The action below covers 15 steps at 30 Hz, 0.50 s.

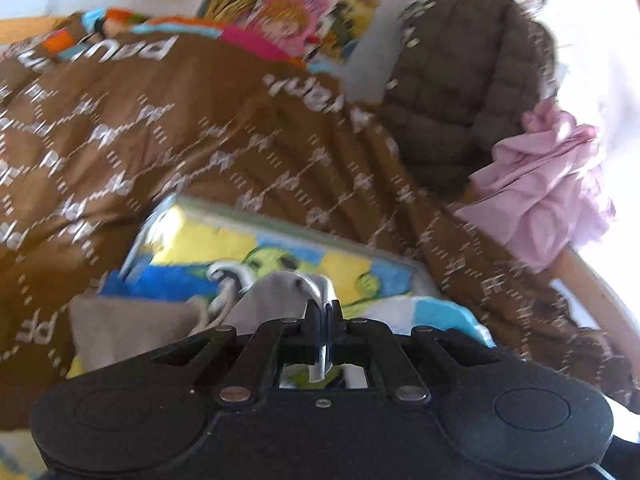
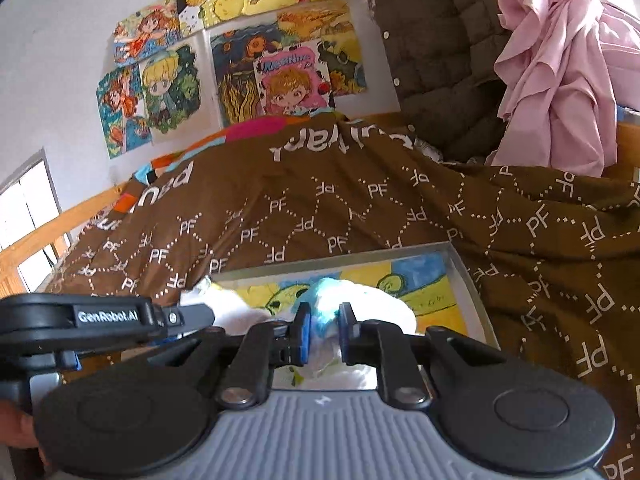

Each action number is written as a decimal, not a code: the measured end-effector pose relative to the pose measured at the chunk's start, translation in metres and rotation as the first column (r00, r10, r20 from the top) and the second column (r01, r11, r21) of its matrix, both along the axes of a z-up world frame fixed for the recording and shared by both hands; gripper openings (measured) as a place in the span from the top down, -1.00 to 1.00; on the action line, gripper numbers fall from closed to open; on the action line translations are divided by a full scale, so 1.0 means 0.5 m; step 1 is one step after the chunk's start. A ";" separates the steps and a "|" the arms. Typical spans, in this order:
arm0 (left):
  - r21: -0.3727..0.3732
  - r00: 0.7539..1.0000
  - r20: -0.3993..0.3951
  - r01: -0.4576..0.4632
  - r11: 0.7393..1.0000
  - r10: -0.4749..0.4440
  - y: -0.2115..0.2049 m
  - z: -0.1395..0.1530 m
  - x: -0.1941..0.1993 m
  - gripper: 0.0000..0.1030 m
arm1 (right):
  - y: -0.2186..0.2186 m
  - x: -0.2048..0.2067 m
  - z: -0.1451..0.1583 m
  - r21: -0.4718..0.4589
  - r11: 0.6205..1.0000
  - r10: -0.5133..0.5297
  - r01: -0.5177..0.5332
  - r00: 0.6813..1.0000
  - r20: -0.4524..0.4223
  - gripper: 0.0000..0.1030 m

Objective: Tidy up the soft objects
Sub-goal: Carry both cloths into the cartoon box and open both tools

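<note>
Children's drawings (image 2: pixel 240 60) are covering the white wall behind a bed, where a brown quilt (image 2: pixel 360 208) printed with PF monograms is lying rumpled over most of the mattress. Near the headboard a dark brown puffer jacket (image 2: pixel 440 60) is slumping beside a crumpled pink garment (image 2: pixel 560 80); both are running off the frame's edge.

On the quilt, a shallow tray (image 2: pixel 468 280) with a grey rim and a painted yellow-and-blue picture inside is sitting, its near side hidden behind the devices.

The left gripper (image 1: pixel 323 312) is showing its fingers pressed together, pinching a fold of grey cloth (image 1: pixel 272 300) over the tray. Motion blur is smearing this view, so what kind of item the cloth is remains hard to tell, and its lower part is disappearing behind the gripper body.

The right gripper (image 2: pixel 323 328) is holding its blue-padded fingers (image 2: pixel 303 332) slightly apart around a white and turquoise soft bundle (image 2: pixel 352 304) resting in the tray. Whether the pads are actually squeezing it cannot be told. At the left edge, part of the other device, labelled GenRobot.AI, is cutting into view.
</note>
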<state>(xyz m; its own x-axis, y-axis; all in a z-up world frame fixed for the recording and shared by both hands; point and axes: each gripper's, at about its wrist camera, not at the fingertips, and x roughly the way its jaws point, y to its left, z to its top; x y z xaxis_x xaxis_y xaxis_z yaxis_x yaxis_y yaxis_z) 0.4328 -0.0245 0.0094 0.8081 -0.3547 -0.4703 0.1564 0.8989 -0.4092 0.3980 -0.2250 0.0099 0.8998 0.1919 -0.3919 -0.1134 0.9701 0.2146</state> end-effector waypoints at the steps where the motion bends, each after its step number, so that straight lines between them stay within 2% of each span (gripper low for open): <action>1: 0.002 1.000 -0.016 -0.009 1.000 0.009 0.003 -0.004 0.000 0.95 | 0.002 -0.002 -0.001 -0.004 1.000 0.000 0.000 1.000 -0.007 0.69; 4: 0.006 0.999 -0.045 -0.015 1.000 0.016 0.006 -0.009 0.000 0.89 | 0.007 -0.004 -0.003 -0.018 1.000 0.006 -0.007 1.000 -0.023 0.62; 8: 0.060 0.997 -0.073 -0.006 0.998 0.011 -0.006 -0.013 -0.001 0.79 | 0.010 -0.006 -0.001 -0.029 0.999 0.014 -0.015 0.999 -0.030 0.47; 13: 0.073 0.996 -0.079 -0.030 0.997 0.036 -0.009 -0.014 -0.010 0.52 | 0.007 -0.011 -0.002 -0.039 0.999 0.001 -0.002 1.000 -0.028 0.32; 15: 0.080 0.996 -0.077 -0.041 0.996 0.047 -0.012 -0.010 -0.017 0.43 | 0.000 -0.014 -0.001 -0.035 0.999 -0.014 0.013 1.000 -0.022 0.19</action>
<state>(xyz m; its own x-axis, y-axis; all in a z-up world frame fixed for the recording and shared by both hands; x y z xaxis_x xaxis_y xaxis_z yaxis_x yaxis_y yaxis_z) 0.4243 -0.0307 0.0046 0.7815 -0.2793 -0.5578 0.0864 0.9340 -0.3467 0.3911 -0.2252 0.0097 0.8932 0.1653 -0.4182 -0.0955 0.9785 0.1829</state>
